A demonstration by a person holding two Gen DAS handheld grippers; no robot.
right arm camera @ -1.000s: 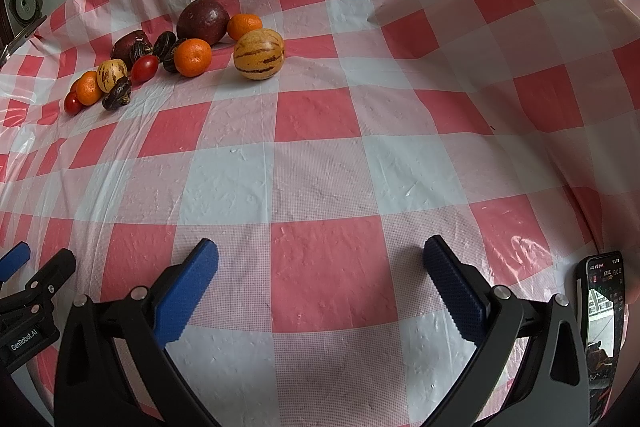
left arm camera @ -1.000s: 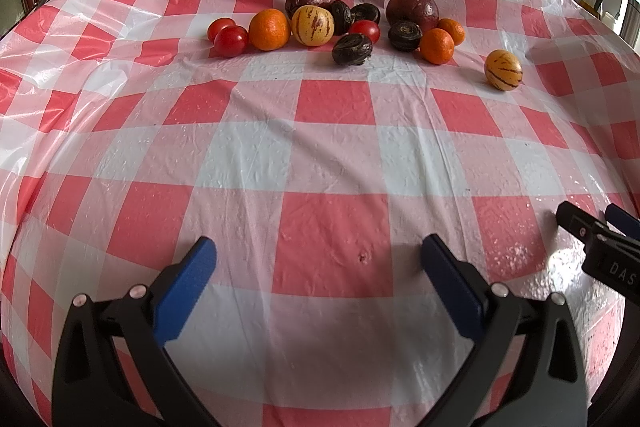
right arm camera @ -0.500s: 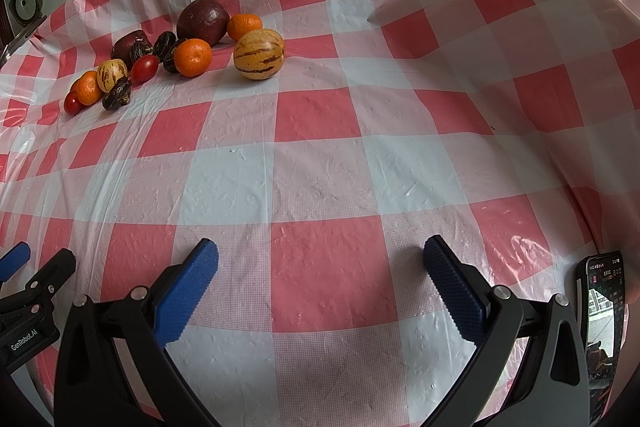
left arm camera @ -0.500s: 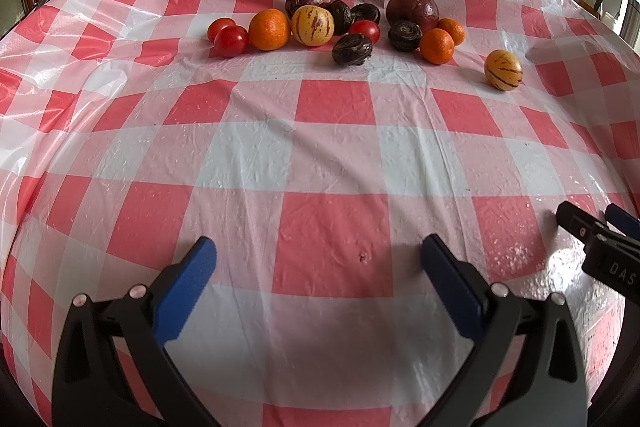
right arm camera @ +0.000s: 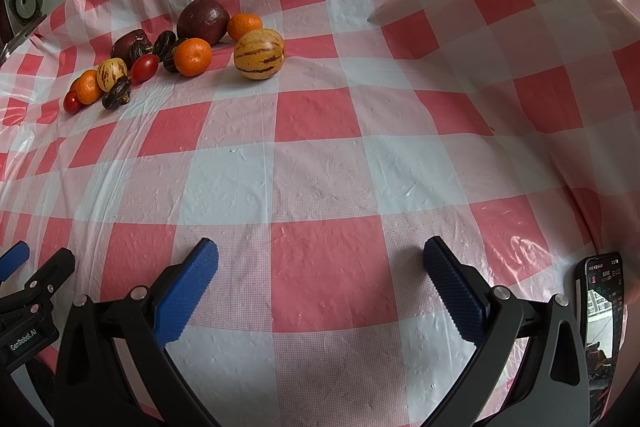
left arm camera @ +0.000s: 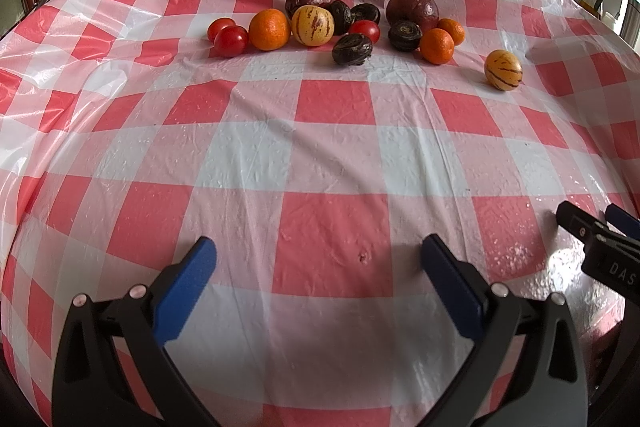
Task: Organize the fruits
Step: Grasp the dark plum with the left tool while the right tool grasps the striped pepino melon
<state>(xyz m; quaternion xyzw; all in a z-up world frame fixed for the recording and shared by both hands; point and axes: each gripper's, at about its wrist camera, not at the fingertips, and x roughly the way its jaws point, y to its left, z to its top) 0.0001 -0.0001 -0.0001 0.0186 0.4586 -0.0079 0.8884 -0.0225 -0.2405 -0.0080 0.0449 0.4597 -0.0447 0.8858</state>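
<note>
Left wrist view
Left gripper (left arm camera: pixel 318 259): black frame, blue pads, jaws spread wide, holding nothing, low over the near cloth.
Red-and-white checked plastic tablecloth (left arm camera: pixel 332 155): covers the table.
Mixed fruit cluster (left arm camera: pixel 340 25): far centre.
Yellow purple-striped round fruit (left arm camera: pixel 503 69): alone, far right.

Right wrist view
Right gripper (right arm camera: pixel 320 261): jaws wide apart, empty.
Fruit cluster: far left.
Black smartphone (right arm camera: pixel 603 307): near right edge.

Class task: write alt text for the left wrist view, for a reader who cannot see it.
A cluster of fruits, including tomatoes, oranges and dark fruits, lies on the far side of a red-and-white checked tablecloth, with one striped yellow fruit apart to the right. The open left gripper sits empty in the foreground.
</note>
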